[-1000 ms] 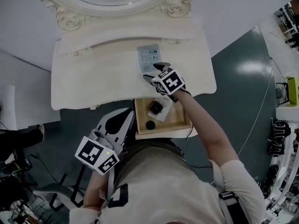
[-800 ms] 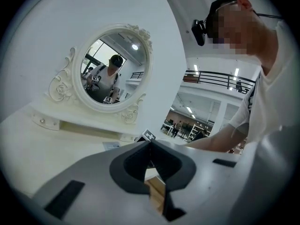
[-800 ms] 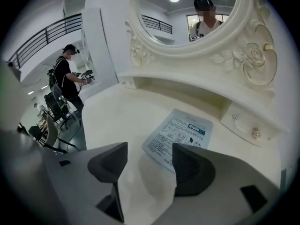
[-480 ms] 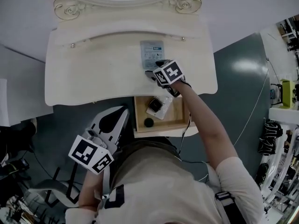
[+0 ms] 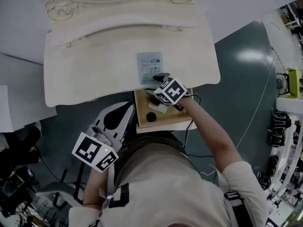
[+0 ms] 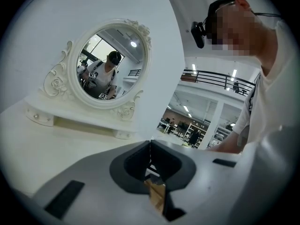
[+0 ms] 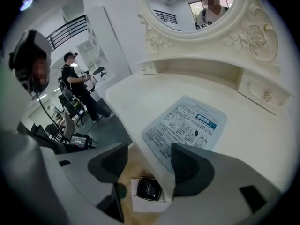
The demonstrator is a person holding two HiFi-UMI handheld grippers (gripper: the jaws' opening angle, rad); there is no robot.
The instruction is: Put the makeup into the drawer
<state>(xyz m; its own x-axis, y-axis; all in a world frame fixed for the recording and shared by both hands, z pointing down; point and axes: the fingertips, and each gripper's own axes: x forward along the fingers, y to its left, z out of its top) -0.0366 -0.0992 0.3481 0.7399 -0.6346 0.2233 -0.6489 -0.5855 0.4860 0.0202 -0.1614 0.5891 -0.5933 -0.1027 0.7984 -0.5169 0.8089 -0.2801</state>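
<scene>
Standing open under vanity table (image 5: pixel 94 70) front edge: wooden drawer (image 5: pixel 183 121) | right gripper (image 7: pixel 146 165) over that edge, jaws spread, empty | left gripper (image 6: pixel 150 149) clenched on nothing, low aside | printed sachet (image 5: pixel 150 66) flat on tabletop, probably left to stow | boxed compact (image 7: pixel 148 190), small dark round item (image 5: pixel 151 117) already in drawer

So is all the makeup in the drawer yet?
Not quite. The open drawer already holds a white box with a dark compact and a small black round thing. The right gripper is open and empty above the drawer. The printed packet lies on the tabletop, so it probably goes in next.
</scene>
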